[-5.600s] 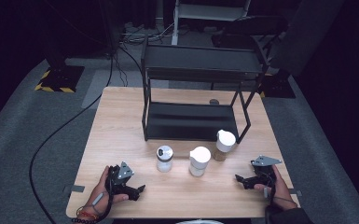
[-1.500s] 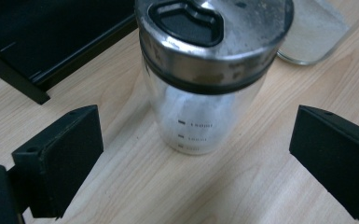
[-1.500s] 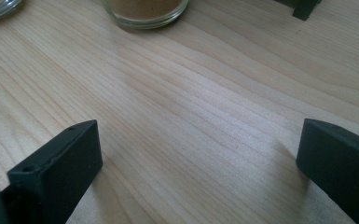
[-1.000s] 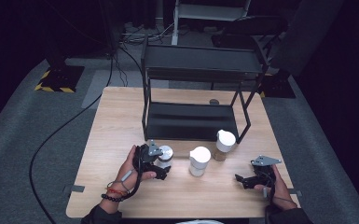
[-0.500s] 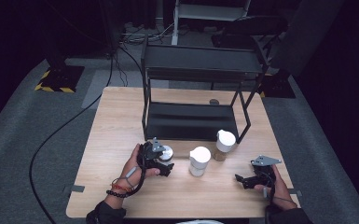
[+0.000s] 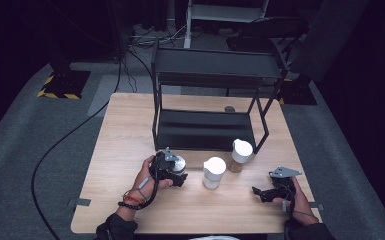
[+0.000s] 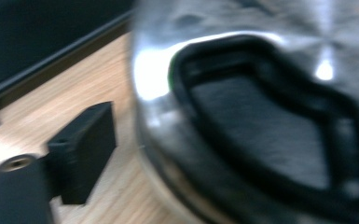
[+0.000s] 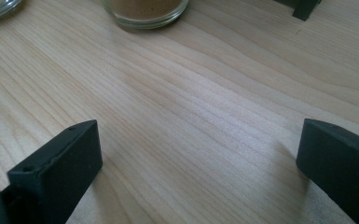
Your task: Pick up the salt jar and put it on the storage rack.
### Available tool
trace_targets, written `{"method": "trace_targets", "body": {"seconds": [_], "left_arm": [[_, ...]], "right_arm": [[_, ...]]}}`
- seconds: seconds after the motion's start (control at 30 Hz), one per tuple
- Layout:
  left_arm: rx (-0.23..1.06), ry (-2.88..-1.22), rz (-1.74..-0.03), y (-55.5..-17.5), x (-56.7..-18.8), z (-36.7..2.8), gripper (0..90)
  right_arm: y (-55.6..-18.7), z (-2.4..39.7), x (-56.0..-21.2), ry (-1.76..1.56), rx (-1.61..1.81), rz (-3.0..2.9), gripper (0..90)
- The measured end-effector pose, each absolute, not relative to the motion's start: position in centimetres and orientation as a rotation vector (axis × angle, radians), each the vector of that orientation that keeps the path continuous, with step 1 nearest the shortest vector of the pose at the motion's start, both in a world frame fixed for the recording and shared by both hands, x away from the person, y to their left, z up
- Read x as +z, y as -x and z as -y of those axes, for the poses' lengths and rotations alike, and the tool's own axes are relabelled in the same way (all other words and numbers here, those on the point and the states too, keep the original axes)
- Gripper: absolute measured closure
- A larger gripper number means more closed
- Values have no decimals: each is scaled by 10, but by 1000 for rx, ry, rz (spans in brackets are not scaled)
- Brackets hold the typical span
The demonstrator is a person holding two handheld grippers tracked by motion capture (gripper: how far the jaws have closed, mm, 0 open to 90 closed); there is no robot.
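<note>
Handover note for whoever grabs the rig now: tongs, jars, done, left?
Left tongs: at the metal-lidded jar, jaws have just been closing around it; firm grip not clear from the blurred left gripper view.
Right tongs: open, nothing between them, resting on the table.
Two white-lidded jars stand in front of the black rack.
Done: left reach to jar.
Left: confirm grip, likely lift.

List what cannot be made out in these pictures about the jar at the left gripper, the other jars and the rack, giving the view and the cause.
- Small metal-lidded jar, left gripper view: blurred, so pad contact is unclear; in the high view the left gripper covers its body.
- Glass jar of brown powder, right gripper view: top cut off by the edge.
- Black metal rack, high view: lower shelf too dark.
</note>
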State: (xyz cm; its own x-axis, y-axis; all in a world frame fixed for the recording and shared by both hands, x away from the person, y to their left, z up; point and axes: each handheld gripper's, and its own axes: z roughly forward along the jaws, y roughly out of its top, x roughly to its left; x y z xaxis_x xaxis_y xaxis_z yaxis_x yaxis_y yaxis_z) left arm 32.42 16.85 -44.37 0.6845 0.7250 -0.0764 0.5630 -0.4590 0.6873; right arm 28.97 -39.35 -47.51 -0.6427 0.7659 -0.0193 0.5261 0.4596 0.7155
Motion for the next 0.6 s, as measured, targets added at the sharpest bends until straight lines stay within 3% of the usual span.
{"method": "trace_targets", "body": {"seconds": [0.13,0.6], "left_arm": [[257,-2179,-979,-326,-445,-169,264],[338,-2212,-964,-318,-441,-158,295]], "right_arm": [[-290,393,-475,-1095,988,-2375,1],[-290,393,-475,-1096,988,-2375,1]]}}
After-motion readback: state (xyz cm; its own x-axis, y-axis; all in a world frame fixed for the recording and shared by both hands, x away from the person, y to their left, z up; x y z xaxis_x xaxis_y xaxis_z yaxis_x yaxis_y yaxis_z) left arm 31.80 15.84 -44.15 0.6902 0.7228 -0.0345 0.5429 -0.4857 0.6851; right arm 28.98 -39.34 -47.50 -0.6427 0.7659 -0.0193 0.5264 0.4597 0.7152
